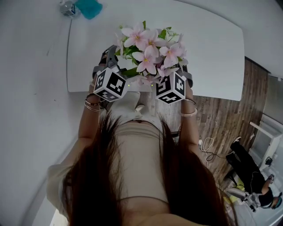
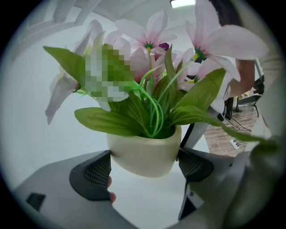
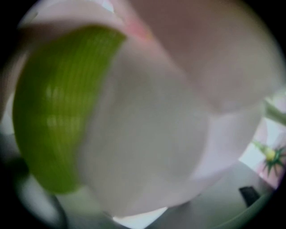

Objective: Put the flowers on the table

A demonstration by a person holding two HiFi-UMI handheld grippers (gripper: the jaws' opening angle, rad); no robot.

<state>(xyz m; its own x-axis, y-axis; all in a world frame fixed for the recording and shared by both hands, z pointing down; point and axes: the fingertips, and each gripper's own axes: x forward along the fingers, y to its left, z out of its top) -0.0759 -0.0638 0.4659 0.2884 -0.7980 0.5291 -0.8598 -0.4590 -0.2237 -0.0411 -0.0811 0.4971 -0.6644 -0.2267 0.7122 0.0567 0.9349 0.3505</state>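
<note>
1. Left gripper view: left gripper (image 2: 144, 169) is clenched on the cream pot (image 2: 143, 152). One mesh pad sits against the pot wall at 9 o'clock, the other at 3 o'clock.
2. A fingertip (image 2: 110, 189) shows just behind the 9 o'clock pad.
3. The pot stands upright between the jaws. Green leaves (image 2: 105, 121) and pale pink flowers (image 2: 149, 33) rise out of it toward 12 o'clock.
4. Below the pot is a white surface; cannot tell whether the pot base touches it.
5. Right gripper view: a blurred pink petal (image 3: 152, 134) and a green leaf (image 3: 53, 112) sit right up against the lens, so the jaws do not show.
6. Head view: right gripper (image 1: 171, 87) sits at the bouquet's 5 o'clock, jaw end buried under the blooms. Released or clenched, cannot tell.
7. The left gripper's marker cube is at the bouquet's 7 o'clock, the two cubes near each other with the flowers between and above them.
8. The flowers hang over the near edge of the white table (image 1: 212, 53), at 12 o'clock from the person's body.
9. Bracelets (image 1: 92, 105) are on the left wrist.
10. A teal object (image 1: 89, 8) lies at 11 o'clock, well apart from the flowers.
11. Wooden floor (image 1: 221, 119) is at 3 o'clock.
</note>
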